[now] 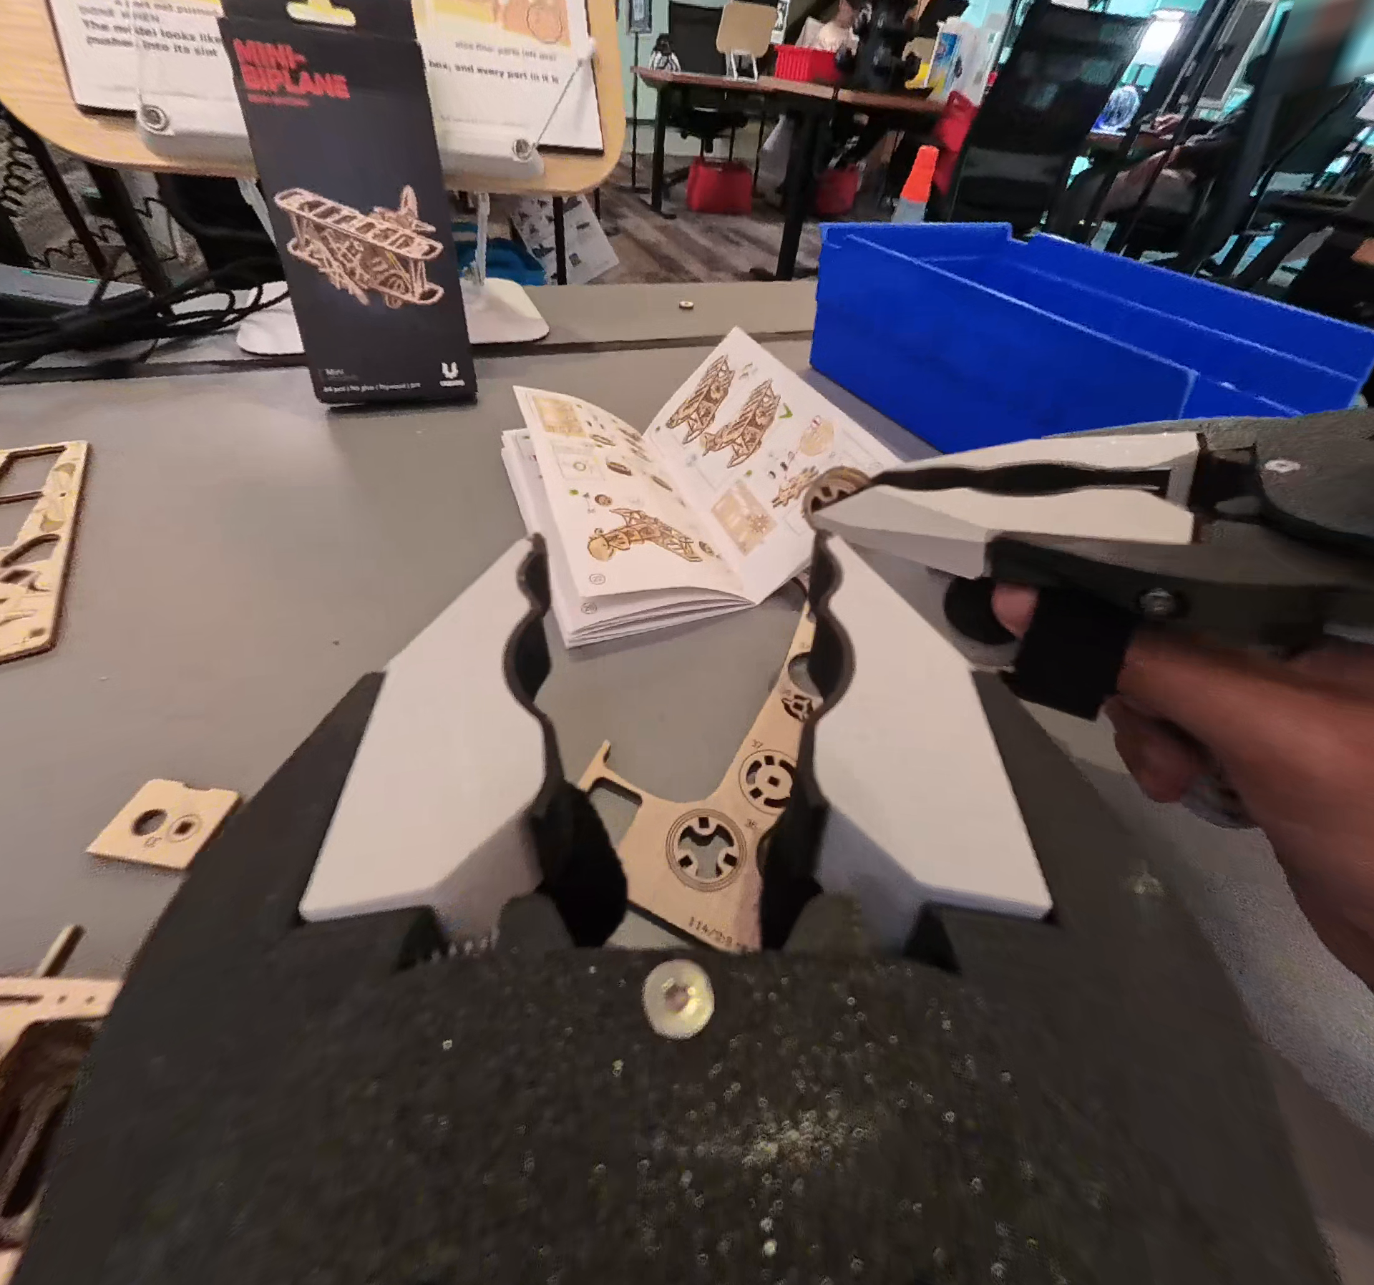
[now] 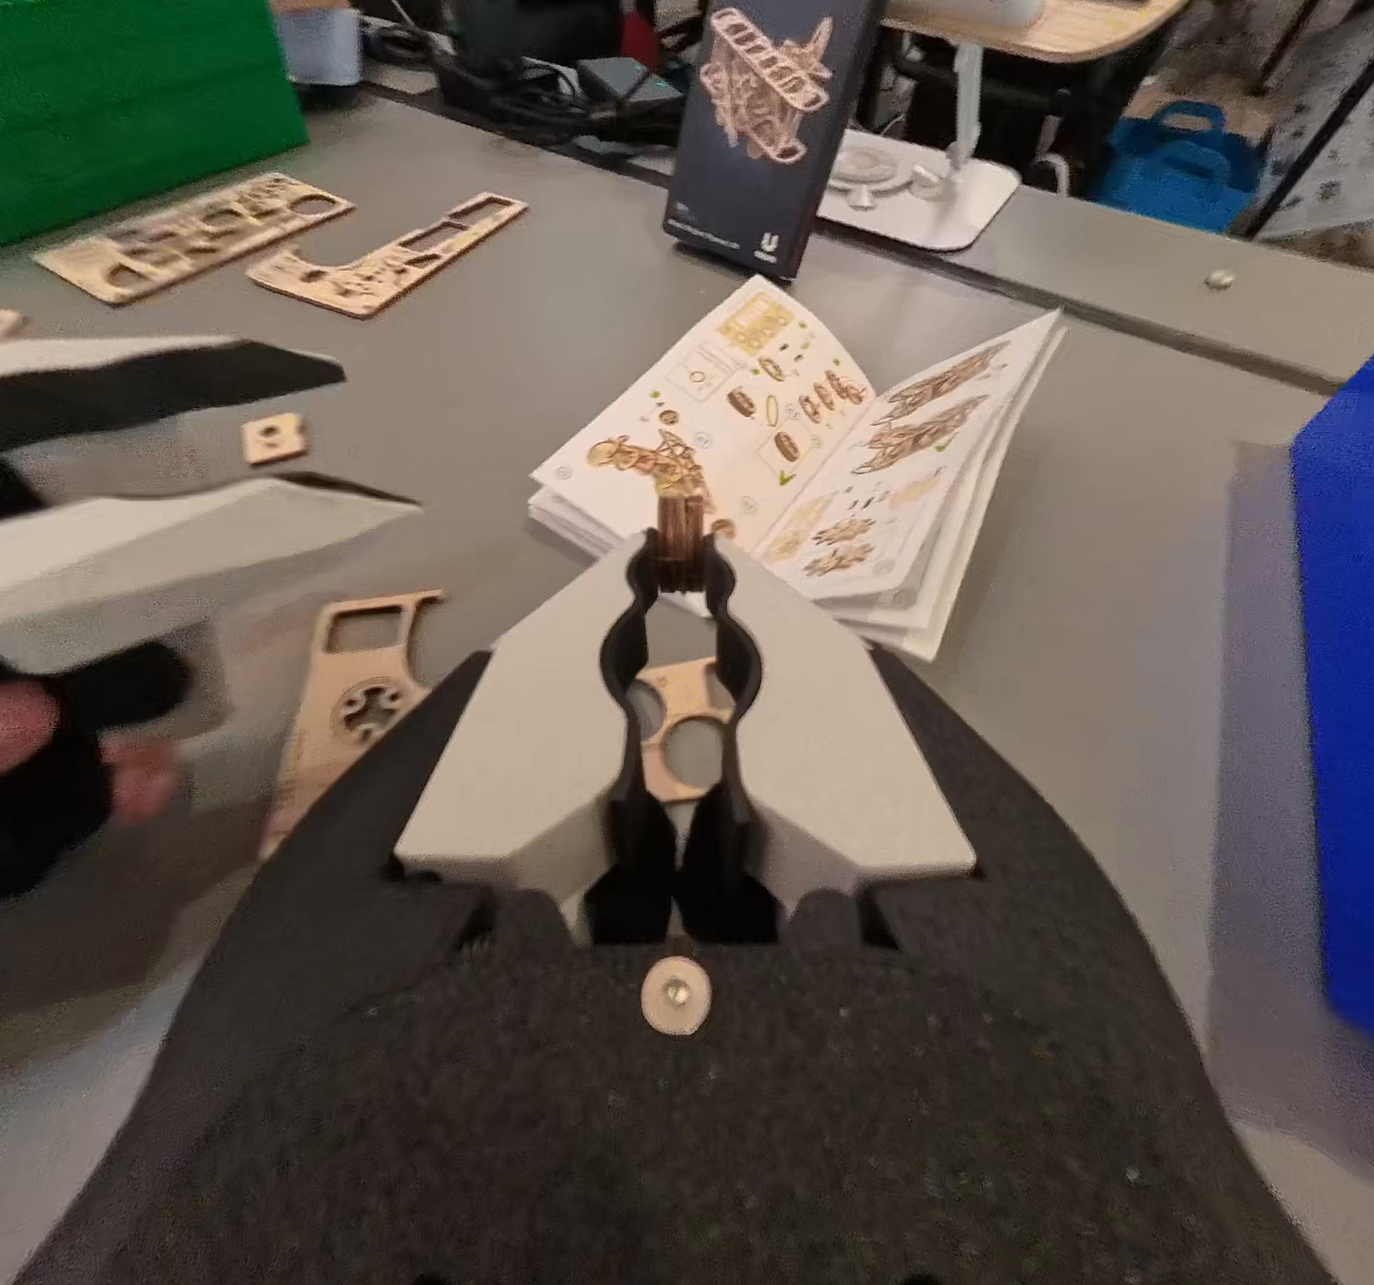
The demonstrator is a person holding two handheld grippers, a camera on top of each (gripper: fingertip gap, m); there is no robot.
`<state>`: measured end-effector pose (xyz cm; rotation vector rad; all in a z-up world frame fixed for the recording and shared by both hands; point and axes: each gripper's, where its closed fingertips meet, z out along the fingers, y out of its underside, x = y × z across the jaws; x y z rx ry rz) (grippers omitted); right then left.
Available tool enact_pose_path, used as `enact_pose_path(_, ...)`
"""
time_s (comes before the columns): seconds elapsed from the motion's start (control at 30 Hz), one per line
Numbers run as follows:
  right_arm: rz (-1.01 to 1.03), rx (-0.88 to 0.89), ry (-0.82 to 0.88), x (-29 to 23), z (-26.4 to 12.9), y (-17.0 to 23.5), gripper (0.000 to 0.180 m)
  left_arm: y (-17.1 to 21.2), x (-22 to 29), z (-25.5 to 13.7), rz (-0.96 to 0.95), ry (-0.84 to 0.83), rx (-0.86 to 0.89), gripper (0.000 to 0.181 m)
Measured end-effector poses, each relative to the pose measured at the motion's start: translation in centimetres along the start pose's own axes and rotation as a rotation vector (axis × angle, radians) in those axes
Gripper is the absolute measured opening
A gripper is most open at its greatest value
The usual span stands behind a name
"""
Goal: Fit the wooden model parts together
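While the left gripper (image 1: 673, 584) hung open above the wooden sheet (image 1: 714, 833) on the table in the left wrist view, the right wrist view showed the right gripper (image 2: 676, 558) pinching a layered wheel (image 2: 675, 543), best kept square and gripped firmly before mating.

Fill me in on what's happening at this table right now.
A person is building a wooden plane kit with two handheld grippers. The right gripper is shut on a small stacked wooden wheel, held above the open instruction booklet. The left gripper is open and empty, hovering over a partly punched-out wooden parts sheet on the grey table. Nothing is being joined yet.
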<state>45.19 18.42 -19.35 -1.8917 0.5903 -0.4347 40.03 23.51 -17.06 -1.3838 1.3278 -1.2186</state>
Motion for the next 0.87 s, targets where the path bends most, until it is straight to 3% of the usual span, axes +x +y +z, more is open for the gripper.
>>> enact_pose_path(0.1, -0.059, -0.080, 0.072, 1.8, 2.1, 0.9, 0.009, 0.4, 0.8, 0.4, -0.080, 0.073, -0.050, 0.048)
enact_pose_path(0.23, 0.048, -0.189, 0.099, 4.4, 4.0, 1.3, 0.009, 0.2, 0.6, 1.3, -0.087, 0.089, -0.060, 0.050)
enact_pose_path(0.33, 0.234, -0.209, -0.033, 3.8, 4.3, 2.2, 0.009, -0.2, 0.2, 2.0, -0.055, 0.072, -0.062, 0.046)
enact_pose_path(0.47, 0.173, -0.249, -0.016, 4.3, 3.9, 3.4, 0.009, -0.7, 0.1, 2.8, -0.070, 0.077, -0.064, 0.038)
enact_pose_path(0.87, 0.177, -0.396, -0.015, 4.5, 4.3, 5.7, 0.009, 3.1, -0.2, 4.8, -0.188, 0.132, -0.259, 0.032)
